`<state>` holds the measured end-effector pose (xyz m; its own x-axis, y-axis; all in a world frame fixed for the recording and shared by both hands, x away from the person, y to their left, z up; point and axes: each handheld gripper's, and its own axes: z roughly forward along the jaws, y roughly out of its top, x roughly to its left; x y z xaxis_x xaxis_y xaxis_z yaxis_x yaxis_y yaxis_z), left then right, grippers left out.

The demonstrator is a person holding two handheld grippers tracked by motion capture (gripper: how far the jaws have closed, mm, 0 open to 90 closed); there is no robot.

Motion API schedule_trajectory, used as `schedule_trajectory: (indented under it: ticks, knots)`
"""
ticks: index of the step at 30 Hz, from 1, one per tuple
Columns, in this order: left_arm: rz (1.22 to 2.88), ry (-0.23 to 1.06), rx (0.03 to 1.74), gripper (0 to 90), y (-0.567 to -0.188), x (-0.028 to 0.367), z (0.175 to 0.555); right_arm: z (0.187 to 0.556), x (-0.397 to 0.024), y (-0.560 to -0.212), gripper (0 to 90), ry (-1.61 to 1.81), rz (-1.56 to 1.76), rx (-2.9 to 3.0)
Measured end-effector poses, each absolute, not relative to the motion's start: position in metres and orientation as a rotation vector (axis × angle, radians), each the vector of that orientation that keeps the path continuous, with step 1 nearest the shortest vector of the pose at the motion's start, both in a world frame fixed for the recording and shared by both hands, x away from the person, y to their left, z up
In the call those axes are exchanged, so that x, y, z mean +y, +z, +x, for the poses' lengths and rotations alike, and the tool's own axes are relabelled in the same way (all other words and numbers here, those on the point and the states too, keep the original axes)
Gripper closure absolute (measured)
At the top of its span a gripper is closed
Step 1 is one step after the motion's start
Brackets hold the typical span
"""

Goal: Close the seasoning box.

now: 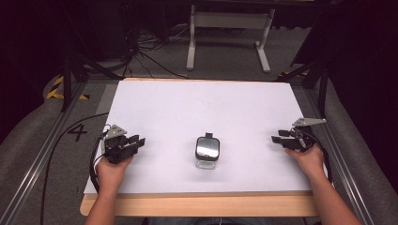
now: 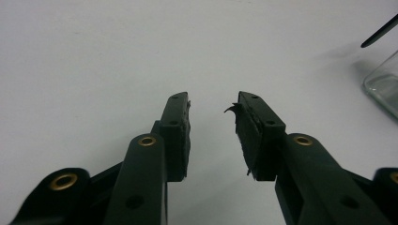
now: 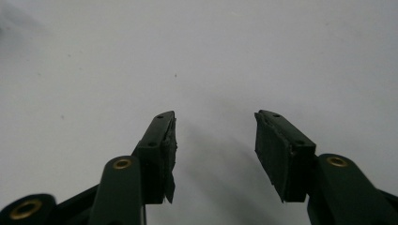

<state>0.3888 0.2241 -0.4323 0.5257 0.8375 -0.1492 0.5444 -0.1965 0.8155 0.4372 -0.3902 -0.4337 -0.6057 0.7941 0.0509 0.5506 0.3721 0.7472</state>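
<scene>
Glass jar (image 1: 207,152) upright mid-board on the white sheet (image 1: 187,108), left gripper (image 1: 136,142) parted and empty well to its left, right gripper (image 1: 279,136) spread wide, empty, far right

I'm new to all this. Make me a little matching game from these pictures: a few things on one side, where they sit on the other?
Things:
1. glass jar
2. left gripper
3. right gripper
4. white board

Places:
A. near the board's right edge, jaws open
B. covering the wooden tabletop
C. middle of the board, lid on
D. near the board's left edge, jaws open

Pairs: 1-C, 2-D, 3-A, 4-B
</scene>
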Motion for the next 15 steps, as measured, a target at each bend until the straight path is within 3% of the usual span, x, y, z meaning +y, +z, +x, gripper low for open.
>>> schedule_trajectory:
  ticks: [15]
  knots:
    - [1.898,0.361,1.146,55.9,-0.445,0.215,0.392,0.432,-0.377,-0.440,45.3,1.049,1.099,2.326]
